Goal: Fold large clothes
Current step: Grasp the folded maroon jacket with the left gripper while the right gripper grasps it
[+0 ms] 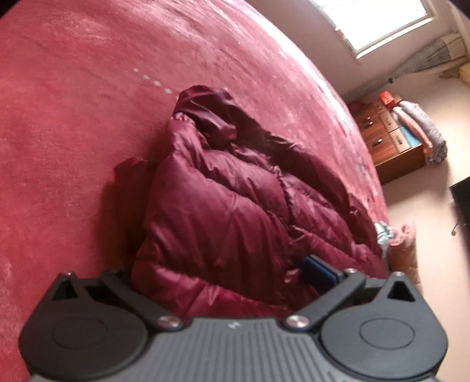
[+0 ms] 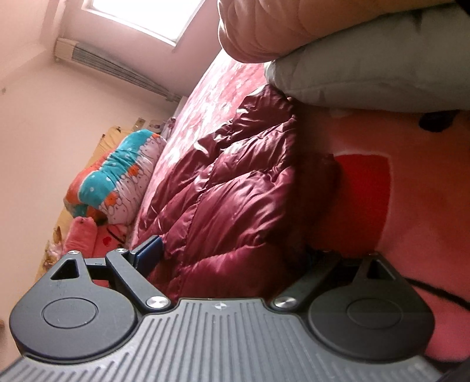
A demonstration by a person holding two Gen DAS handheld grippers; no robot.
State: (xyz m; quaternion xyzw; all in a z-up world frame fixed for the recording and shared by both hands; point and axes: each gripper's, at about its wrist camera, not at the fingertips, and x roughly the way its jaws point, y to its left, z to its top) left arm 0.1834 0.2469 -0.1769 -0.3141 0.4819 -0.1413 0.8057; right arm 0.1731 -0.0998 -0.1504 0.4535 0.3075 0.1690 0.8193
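Observation:
A dark maroon puffer jacket (image 1: 235, 191) lies bunched on a red bed cover (image 1: 73, 117). My left gripper (image 1: 223, 279) is at the jacket's near edge with the padded fabric between its spread arms; one blue pad (image 1: 318, 271) shows, the other finger is buried under the fabric. In the right wrist view the same jacket (image 2: 235, 188) fills the space between the arms of my right gripper (image 2: 235, 255). Its left blue pad (image 2: 148, 254) presses the jacket's side; the right finger is hidden beneath the fabric. Both hold the jacket's edge.
A wooden drawer cabinet (image 1: 387, 138) with piled bedding stands past the bed, under a window (image 1: 373, 20). A rolled teal and orange quilt (image 2: 117, 176) and pink pillows lie at the bed's head. A grey and peach folded quilt (image 2: 367, 58) hangs close above.

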